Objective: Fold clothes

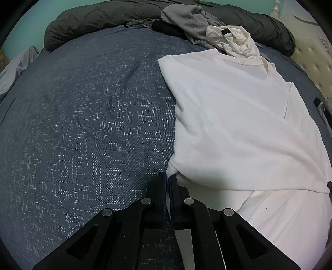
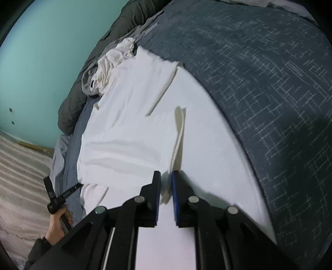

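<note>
No readable writing shows anywhere. The white shirt [image 1: 238, 124] lies partly folded on the blue bedspread [image 1: 83, 135]. The left tongs [image 1: 168, 176] pinch its hem corner; the right tongs [image 2: 166, 178] clamp a fold. Crumpled white [image 1: 234, 39] and grey clothes [image 1: 186, 16] crowd the collar.

A shirt [image 1: 234, 124] lies flat on the bed [image 1: 83, 124], toward its right side. Behind its collar sits a crumpled garment [image 1: 234, 41], partly on a heap of clothes [image 1: 186, 20]; a rolled duvet [image 1: 103, 18], apparently, lies behind those.
</note>
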Action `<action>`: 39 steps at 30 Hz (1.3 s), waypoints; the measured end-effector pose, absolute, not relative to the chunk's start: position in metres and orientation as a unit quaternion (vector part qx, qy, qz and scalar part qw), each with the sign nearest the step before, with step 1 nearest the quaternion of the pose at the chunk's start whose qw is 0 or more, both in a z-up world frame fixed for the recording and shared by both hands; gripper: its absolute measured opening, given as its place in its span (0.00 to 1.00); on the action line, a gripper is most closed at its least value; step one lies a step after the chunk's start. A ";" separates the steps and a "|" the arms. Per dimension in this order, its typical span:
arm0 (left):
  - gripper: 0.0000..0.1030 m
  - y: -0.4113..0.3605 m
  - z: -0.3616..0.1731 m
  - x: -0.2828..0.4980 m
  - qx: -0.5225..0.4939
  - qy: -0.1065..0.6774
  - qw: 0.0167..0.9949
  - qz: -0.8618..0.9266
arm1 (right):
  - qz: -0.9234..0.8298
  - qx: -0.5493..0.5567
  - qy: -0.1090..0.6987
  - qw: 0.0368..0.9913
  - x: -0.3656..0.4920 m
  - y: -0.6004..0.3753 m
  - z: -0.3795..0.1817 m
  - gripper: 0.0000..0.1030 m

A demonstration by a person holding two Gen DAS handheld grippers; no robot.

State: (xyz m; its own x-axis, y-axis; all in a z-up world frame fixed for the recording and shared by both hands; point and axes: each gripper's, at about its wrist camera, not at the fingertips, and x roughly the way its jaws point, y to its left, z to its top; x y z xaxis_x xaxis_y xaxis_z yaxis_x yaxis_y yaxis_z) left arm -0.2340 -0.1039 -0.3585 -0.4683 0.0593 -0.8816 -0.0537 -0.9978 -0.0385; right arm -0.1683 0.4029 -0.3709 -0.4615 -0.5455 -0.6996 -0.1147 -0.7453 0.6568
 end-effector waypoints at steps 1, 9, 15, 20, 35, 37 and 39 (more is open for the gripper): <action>0.03 -0.104 -0.359 -0.234 -0.515 -0.003 0.033 0.857 | -0.791 0.502 -0.323 0.137 -0.167 0.401 -0.370 0.10; 0.03 -0.107 -0.360 -0.236 -0.516 -0.012 0.041 0.855 | -0.811 0.486 -0.290 0.151 -0.154 0.395 -0.339 0.02; 0.03 -0.112 -0.360 -0.236 -0.515 -0.015 0.050 0.855 | -0.803 0.507 -0.283 0.135 -0.139 0.397 -0.343 0.02; 0.03 -0.110 -0.358 -0.237 -0.516 -0.006 0.054 0.855 | -0.783 0.530 -0.299 0.125 -0.135 0.391 -0.367 0.02; 0.03 -0.109 -0.361 -0.235 -0.512 -0.008 0.055 0.857 | -0.817 0.517 -0.241 0.087 -0.198 0.407 -0.351 0.36; 0.03 -0.110 -0.362 -0.235 -0.511 -0.009 0.056 0.858 | -0.818 0.521 -0.228 0.088 -0.200 0.404 -0.355 0.25; 0.03 -0.111 -0.362 -0.235 -0.510 -0.011 0.056 0.858 | -0.820 0.521 -0.219 0.088 -0.200 0.402 -0.356 0.07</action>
